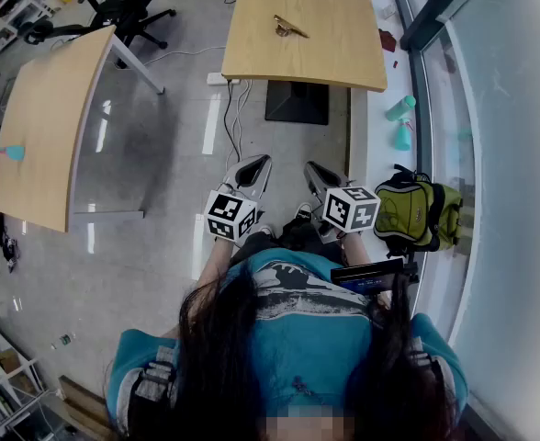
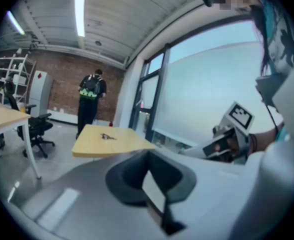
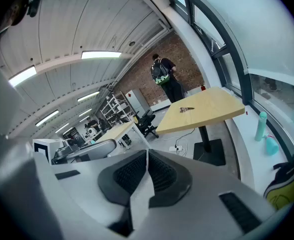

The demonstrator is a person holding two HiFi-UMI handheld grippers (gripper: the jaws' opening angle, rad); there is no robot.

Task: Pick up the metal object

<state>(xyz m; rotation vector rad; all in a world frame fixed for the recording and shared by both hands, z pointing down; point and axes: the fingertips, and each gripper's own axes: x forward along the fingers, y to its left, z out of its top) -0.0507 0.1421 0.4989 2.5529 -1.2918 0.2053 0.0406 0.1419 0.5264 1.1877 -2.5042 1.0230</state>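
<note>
A small brass-coloured metal object [image 1: 289, 28] lies on a light wooden table [image 1: 325, 58] well ahead of me; it also shows in the left gripper view [image 2: 107, 136] and the right gripper view [image 3: 186, 109]. My left gripper [image 1: 255, 163] and right gripper [image 1: 315, 170] are held side by side close to my body, far short of the table. Both have their jaws shut together with nothing between them [image 2: 148, 160] [image 3: 147, 155]. The right gripper appears in the left gripper view [image 2: 227, 141].
A second wooden table [image 1: 40, 136] stands at the left, with office chairs [image 1: 123, 7] behind it. A green backpack [image 1: 417, 211] and teal bottles [image 1: 400, 122] sit on the sill by the window at the right. A person [image 2: 91, 101] stands beyond the table.
</note>
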